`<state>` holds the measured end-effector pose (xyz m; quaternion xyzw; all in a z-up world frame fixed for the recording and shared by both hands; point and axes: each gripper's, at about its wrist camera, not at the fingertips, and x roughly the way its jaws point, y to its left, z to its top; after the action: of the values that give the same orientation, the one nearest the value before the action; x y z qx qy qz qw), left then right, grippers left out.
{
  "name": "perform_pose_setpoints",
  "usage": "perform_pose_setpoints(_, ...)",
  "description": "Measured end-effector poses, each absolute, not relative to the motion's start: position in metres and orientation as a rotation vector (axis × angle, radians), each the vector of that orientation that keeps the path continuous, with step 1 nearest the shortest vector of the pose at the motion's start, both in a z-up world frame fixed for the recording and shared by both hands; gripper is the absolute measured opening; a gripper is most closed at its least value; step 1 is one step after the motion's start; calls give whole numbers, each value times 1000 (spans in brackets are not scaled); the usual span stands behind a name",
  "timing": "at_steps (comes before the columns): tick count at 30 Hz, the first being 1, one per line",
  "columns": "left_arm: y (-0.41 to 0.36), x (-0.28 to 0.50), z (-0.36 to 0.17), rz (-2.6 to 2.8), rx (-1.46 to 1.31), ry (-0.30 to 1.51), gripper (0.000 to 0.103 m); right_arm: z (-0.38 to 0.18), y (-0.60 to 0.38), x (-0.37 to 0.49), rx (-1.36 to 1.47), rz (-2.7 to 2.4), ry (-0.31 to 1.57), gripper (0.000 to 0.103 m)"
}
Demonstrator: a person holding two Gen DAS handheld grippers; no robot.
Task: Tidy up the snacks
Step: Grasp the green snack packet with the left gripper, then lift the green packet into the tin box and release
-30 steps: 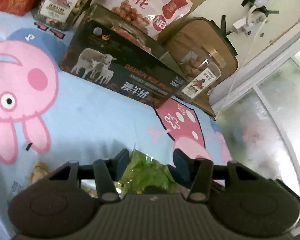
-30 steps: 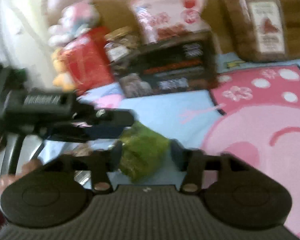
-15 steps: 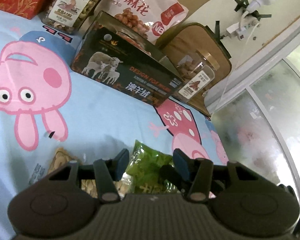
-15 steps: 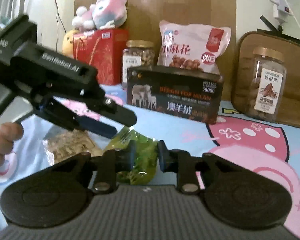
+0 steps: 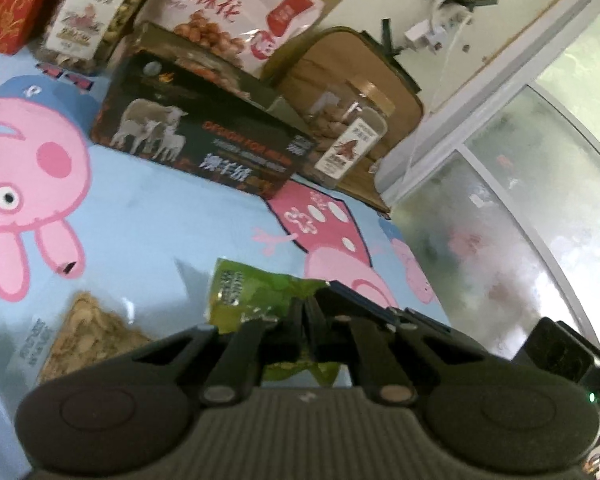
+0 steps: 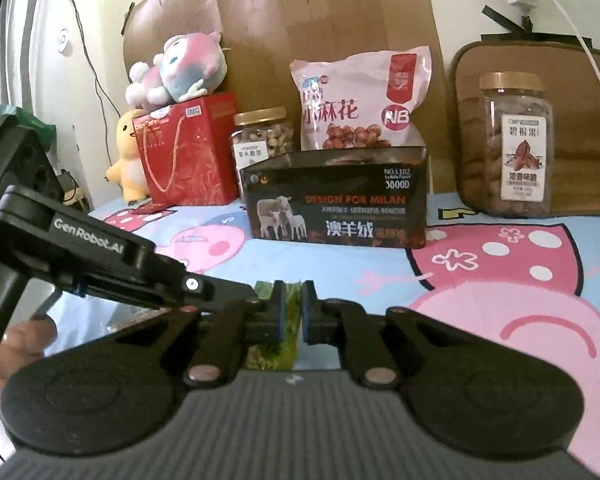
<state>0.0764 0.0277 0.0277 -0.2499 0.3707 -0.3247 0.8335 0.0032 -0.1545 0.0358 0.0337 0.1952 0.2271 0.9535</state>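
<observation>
Both grippers have closed on the green snack packet (image 5: pixel 256 292) within the last half second. The left gripper (image 5: pixel 306 312), whose fingers stood well apart around the packet, now has them drawn almost together at the packet's near end. The right gripper (image 6: pixel 288 312) has narrowed further, and its fingers pinch a fold of the same green packet (image 6: pixel 290 304).

In the right wrist view the left gripper's body (image 6: pixel 80 248) reaches in from 9 o'clock and meets the packet just beside the right fingers. The packet sits low over the cartoon-print sheet (image 5: pixel 148 208), and I cannot tell whether it touches the sheet. The clear bag of pale snacks (image 5: pixel 88 332) lies just beside it at 9 o'clock.

With 2 grips on 1 packet, it looks secured and ready to carry toward the dark open box (image 6: pixel 336 196) at 12 o'clock, probably the place for loose snacks. The thin, crinkly film could slip or tear if the grippers pull apart.
</observation>
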Motion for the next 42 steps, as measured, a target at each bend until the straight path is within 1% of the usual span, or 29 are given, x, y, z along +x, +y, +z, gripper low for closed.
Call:
perform_pose_setpoints(1, 28, 75, 30, -689, -522, 777, 3, 36, -157, 4, 82, 467, 396, 9)
perform_pose_setpoints(3, 31, 75, 34, -647, -518, 768, 6, 40, -162, 4, 115, 468, 391, 8)
perform_pose_setpoints(4, 35, 76, 35, -629, -523, 758, 10, 42, -164, 4, 123, 461, 387, 8)
perform_pose_setpoints(6, 45, 80, 36, -615, -541, 748, 27, 46, -168, 5, 141, 450, 385, 7)
perform_pose_setpoints(7, 49, 82, 36, -600, -550, 749, 52, 47, -172, 6, 163, 461, 393, 6)
perform_pose_setpoints(8, 52, 83, 36, -592, -552, 745, 72, 48, -176, 7, 189, 475, 398, 6)
perform_pose_setpoints(9, 53, 84, 37, -597, -544, 731, 76, 49, -180, 8, 215, 484, 402, 6)
perform_pose_setpoints(10, 52, 83, 38, -610, -527, 718, 78, 49, -185, 9, 240, 493, 406, 6)
perform_pose_setpoints(12, 47, 84, 39, -659, -498, 709, 85, 49, -195, 13, 319, 518, 422, 5)
perform_pose_setpoints(13, 44, 84, 38, -680, -493, 708, 92, 49, -200, 15, 361, 531, 428, 5)
perform_pose_setpoints(14, 41, 84, 38, -699, -490, 704, 97, 49, -205, 16, 400, 542, 432, 5)
perform_pose_setpoints(21, 31, 81, 44, -815, -491, 653, 98, 66, -237, 27, 628, 662, 437, 5)
perform_pose_setpoints(22, 30, 80, 46, -838, -495, 640, 95, 68, -240, 29, 656, 681, 434, 5)
perform_pose_setpoints(25, 26, 80, 53, -905, -500, 633, 71, 71, -246, 36, 728, 731, 436, 5)
perform_pose_setpoints(26, 25, 81, 56, -895, -492, 634, 56, 72, -245, 40, 742, 745, 440, 5)
perform_pose_setpoints(27, 26, 82, 58, -881, -481, 634, 48, 74, -245, 43, 749, 757, 439, 5)
perform_pose_setpoints(28, 27, 84, 60, -864, -472, 634, 35, 77, -242, 47, 746, 761, 437, 5)
perform_pose_setpoints(29, 31, 88, 64, -841, -472, 632, 28, 81, -240, 51, 731, 758, 434, 5)
perform_pose_setpoints(35, 57, 125, 91, -698, -495, 603, 27, 108, -211, 97, 626, 744, 430, 5)
perform_pose_setpoints(38, 61, 155, 107, -611, -446, 583, 27, 119, -189, 131, 552, 720, 420, 5)
perform_pose_setpoints(40, 62, 175, 111, -537, -388, 578, 30, 123, -175, 156, 518, 704, 422, 5)
perform_pose_setpoints(42, 62, 196, 109, -415, -327, 575, 38, 121, -162, 180, 486, 673, 421, 6)
